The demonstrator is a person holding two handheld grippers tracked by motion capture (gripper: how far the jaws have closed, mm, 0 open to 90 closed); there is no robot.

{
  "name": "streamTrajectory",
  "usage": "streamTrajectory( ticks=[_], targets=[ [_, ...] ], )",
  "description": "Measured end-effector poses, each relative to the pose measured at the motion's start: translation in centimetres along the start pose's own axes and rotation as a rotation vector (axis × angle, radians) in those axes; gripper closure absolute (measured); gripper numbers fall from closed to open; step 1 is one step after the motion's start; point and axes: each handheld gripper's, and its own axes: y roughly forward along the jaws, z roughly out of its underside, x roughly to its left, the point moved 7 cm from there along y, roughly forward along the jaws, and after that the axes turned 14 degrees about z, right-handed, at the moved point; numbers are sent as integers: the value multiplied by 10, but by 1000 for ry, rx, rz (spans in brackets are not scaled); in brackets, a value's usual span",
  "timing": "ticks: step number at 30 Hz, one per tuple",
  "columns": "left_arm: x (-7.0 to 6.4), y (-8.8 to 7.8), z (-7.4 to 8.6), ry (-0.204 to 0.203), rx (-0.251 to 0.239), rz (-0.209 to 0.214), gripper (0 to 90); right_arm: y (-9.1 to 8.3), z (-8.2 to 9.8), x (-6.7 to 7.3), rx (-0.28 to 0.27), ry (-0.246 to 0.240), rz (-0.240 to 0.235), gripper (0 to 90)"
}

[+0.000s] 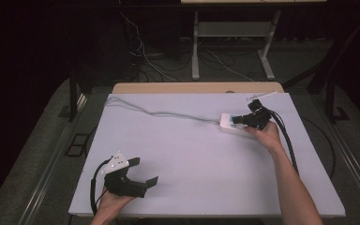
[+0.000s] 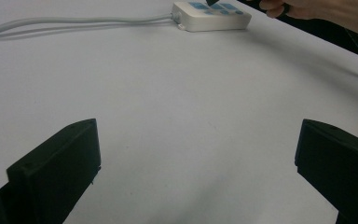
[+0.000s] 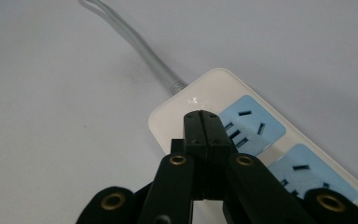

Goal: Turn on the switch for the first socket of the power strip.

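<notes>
A white power strip [image 1: 232,123] with blue socket faces lies at the right rear of the white table top; its grey cable [image 1: 159,112] runs off to the left rear. My right gripper [image 1: 238,119] is shut with nothing between its jaws, and its tips hover over or rest on the strip's cable end [image 3: 182,112], beside the first blue socket [image 3: 251,123]. My left gripper [image 1: 145,172] rests open near the front left edge, its two jaws wide apart over bare board [image 2: 191,135]. From that gripper view the strip [image 2: 212,16] lies far ahead.
The white board [image 1: 192,159] lies on a wooden table whose back edge [image 1: 192,87] shows behind it. A thin white stick [image 1: 262,96] lies at the right rear corner. The right gripper's black cable [image 1: 288,140] trails along the forearm. Dark floor with cables and desk legs lies beyond.
</notes>
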Motion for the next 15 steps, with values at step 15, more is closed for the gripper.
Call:
streamTrajectory(
  ticks=[15],
  targets=[
    [-1,1,1,0,5,4,0,-29,-3,-4,-6,-11,41,900]
  ],
)
